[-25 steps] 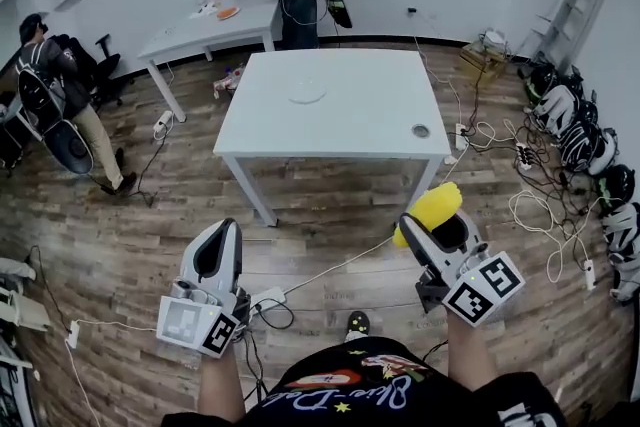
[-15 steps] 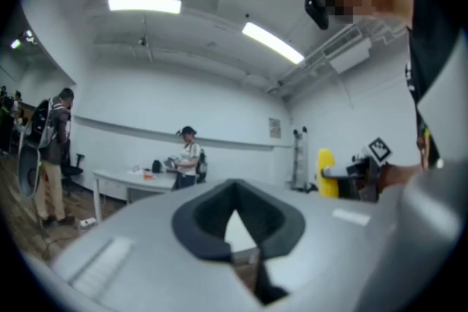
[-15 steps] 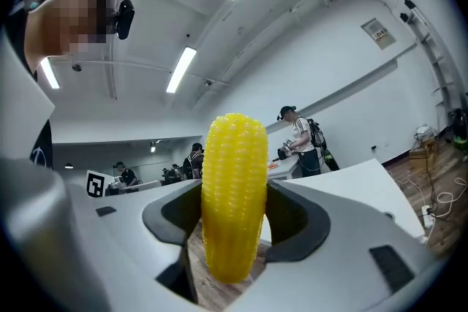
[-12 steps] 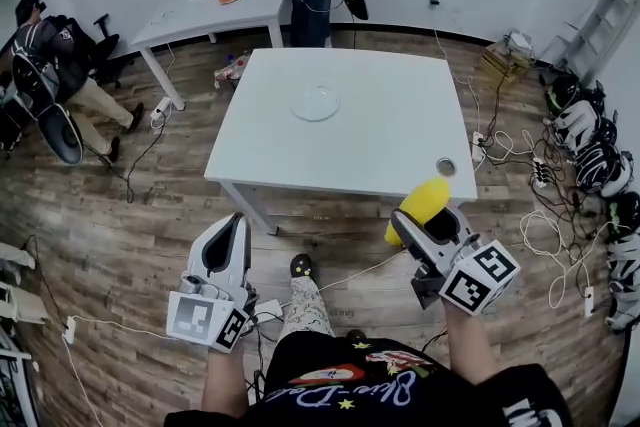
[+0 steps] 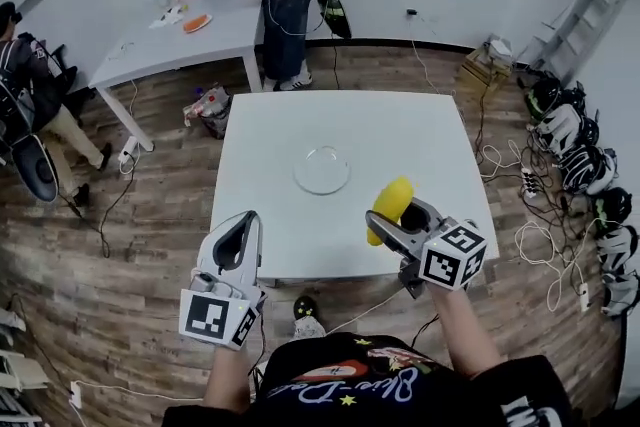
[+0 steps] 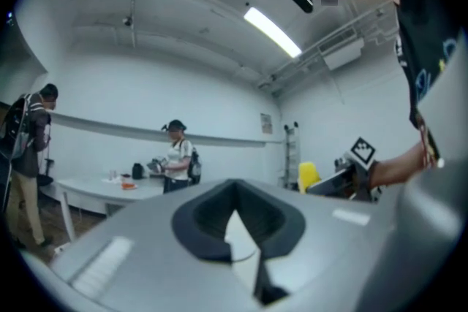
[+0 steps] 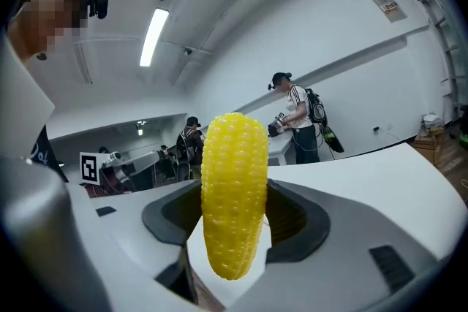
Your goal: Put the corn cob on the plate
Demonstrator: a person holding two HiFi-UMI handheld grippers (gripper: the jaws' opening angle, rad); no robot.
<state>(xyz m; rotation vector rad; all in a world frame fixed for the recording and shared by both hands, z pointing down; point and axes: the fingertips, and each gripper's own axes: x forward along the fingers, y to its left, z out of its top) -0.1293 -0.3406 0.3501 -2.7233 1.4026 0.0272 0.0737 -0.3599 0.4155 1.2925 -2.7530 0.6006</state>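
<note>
- The right gripper (image 5: 386,219) is clamping the yellow corn cob (image 5: 390,205) between its jaws, holding it above the near right part of the white table (image 5: 262,215).
- The clear plate (image 5: 322,169) is lying mid-table, to the far left of the cob and apart from it.
- The left gripper (image 5: 240,227) is hovering at the table's near edge, its jaws seemingly together on nothing.

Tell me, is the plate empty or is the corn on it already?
Empty. The clear plate lies bare on the white table; the corn cob is in the right gripper.
</note>
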